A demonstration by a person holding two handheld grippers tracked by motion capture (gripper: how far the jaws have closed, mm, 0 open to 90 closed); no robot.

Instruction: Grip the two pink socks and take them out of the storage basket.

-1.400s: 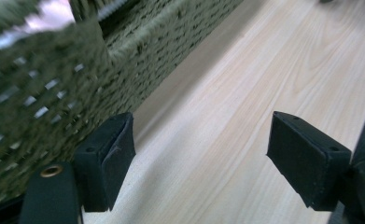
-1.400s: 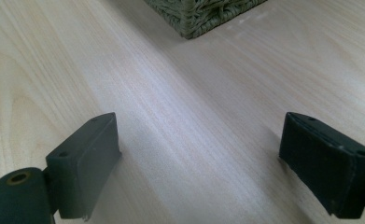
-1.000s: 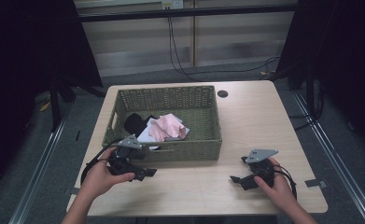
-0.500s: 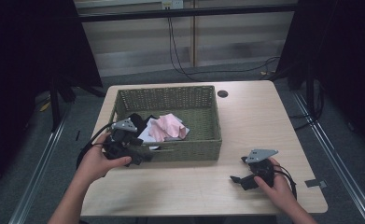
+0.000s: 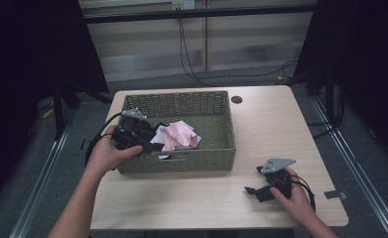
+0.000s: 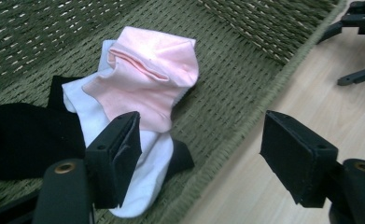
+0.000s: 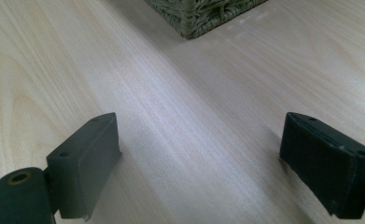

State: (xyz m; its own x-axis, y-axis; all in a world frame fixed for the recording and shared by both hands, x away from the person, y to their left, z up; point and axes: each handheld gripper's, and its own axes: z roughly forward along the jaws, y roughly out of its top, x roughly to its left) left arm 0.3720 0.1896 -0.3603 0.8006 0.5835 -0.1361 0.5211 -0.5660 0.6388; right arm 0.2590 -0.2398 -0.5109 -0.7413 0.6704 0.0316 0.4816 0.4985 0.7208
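A green woven basket [image 5: 181, 95] stands on the light wood table [image 5: 276, 124]. Inside it a pink sock [image 5: 177, 135] lies on a white sock [image 5: 158, 145], with a black sock [image 5: 160, 126] beside them. My left gripper [image 5: 151, 144] hovers over the basket's left front corner, open. Its jaws have just been closing a little, with nothing pressed between them. In the left gripper view the pink sock [image 6: 152, 79], white sock [image 6: 145, 191] and black sock [image 6: 21, 140] lie beyond the open left gripper [image 6: 201, 158]. My right gripper [image 5: 255, 190] rests open on the table at the front right.
The basket's near corner [image 7: 203, 14] stands beyond the open right gripper [image 7: 199, 163], with bare wood [image 7: 171, 93] under its jaws. A round cable hole [image 5: 237, 99] lies behind the basket. Metal floor rails [image 5: 37, 198] flank the table.
My left hand has lifted from the table in front of the basket and moved back over the basket's left front corner. The right hand has stayed put.
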